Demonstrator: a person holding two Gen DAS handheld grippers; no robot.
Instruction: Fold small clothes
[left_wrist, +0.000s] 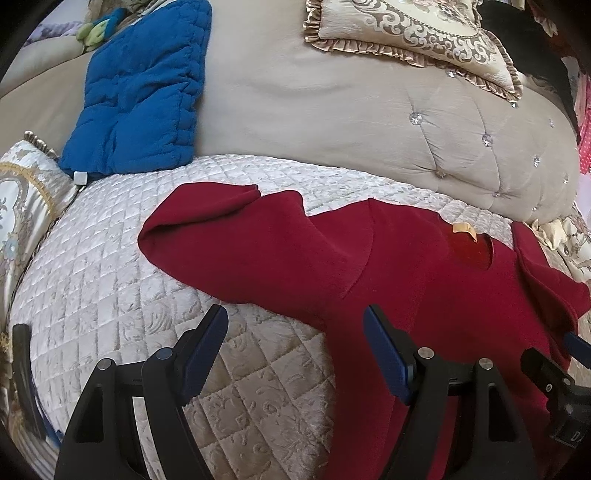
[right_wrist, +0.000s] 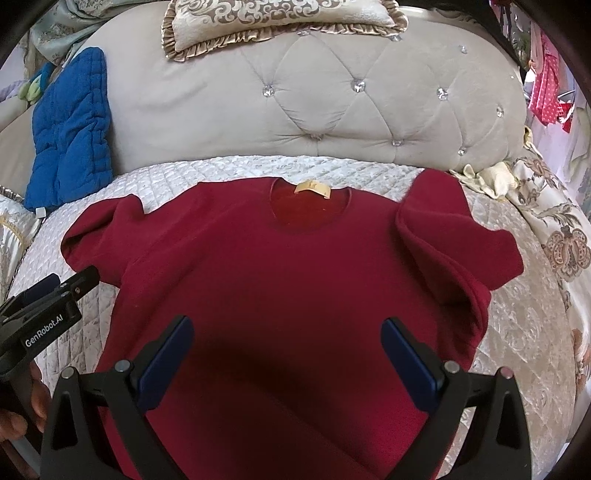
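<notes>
Dark red short-sleeved knit top (right_wrist: 280, 273): flat on quilted cream bedspread (right_wrist: 524, 332). Left gripper (left_wrist: 295, 339), right gripper (right_wrist: 288, 347): both spread, empty.

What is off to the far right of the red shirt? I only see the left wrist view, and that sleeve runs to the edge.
Observer: In the right wrist view the red shirt shows whole; its right sleeve is folded over on itself.
Operator: And the collar?
Observer: The neck label shows entire inside the round collar, pointing toward the tufted headboard.
Operator: Is the other gripper holding anything?
Observer: No. The right gripper is open above the shirt's middle, and the left gripper is open too.
</notes>
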